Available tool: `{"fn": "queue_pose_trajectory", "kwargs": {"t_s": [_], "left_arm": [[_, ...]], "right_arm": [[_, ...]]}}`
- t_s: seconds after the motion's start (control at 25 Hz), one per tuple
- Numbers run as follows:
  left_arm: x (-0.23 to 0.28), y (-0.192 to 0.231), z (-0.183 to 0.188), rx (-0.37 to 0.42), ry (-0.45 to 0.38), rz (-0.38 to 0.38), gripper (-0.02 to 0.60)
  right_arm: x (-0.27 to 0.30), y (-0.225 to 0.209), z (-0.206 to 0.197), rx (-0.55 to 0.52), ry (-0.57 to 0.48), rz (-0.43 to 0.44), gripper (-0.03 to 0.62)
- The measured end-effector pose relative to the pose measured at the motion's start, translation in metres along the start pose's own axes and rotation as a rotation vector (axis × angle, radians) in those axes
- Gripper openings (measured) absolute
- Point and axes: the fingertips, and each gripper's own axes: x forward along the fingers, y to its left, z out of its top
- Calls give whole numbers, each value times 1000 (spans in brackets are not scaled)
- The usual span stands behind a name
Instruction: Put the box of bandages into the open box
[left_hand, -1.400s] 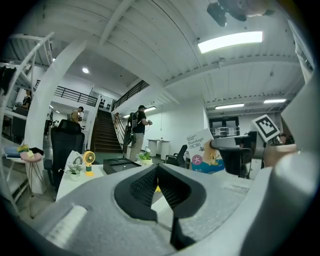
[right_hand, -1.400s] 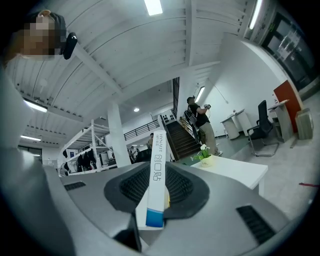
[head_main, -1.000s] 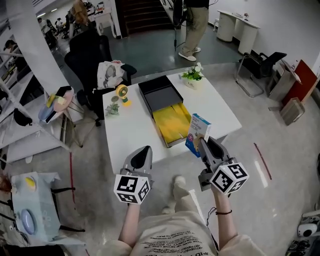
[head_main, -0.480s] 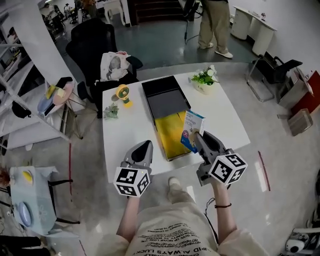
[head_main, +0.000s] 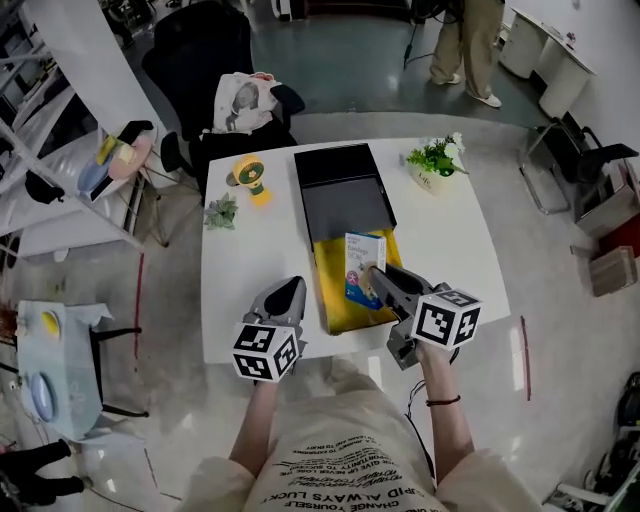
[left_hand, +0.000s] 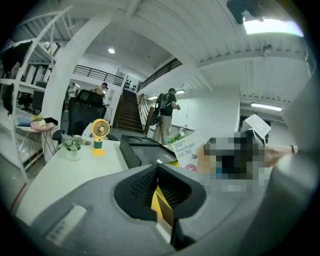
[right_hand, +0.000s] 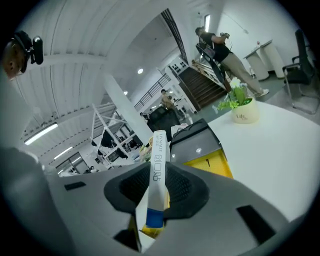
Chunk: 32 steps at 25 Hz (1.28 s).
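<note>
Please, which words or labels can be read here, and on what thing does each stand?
"HYNAUT Bandage": front of the bandage box.
"HYNAUT": the same box's narrow edge, in the right gripper view.
"Life": white plant pot.
Print on the person's shirt: too small to read surely.

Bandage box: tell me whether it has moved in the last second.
Yes. Held in the right gripper, the bandage box went left, from over the white table to over the open box's yellow half.
</note>
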Motion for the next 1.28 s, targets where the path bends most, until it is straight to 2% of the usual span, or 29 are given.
{"fn": "queue_pose_trajectory", "kwargs": {"t_s": [0.32, 0.56, 0.88, 1.28], "left_arm": [[24, 12, -24, -62, 61, 53, 21], [35, 17, -39, -97, 84, 90, 22], [45, 20, -52, -124, 114, 120, 22], [49, 25, -57, -113, 156, 131, 21]], "right_arm": [[32, -27, -22, 96, 215, 51, 91], [44, -41, -34, 168, 323, 76, 91], [56, -49, -50, 261, 423, 106, 91], [64, -61, -58, 354, 451, 70, 92]]}}
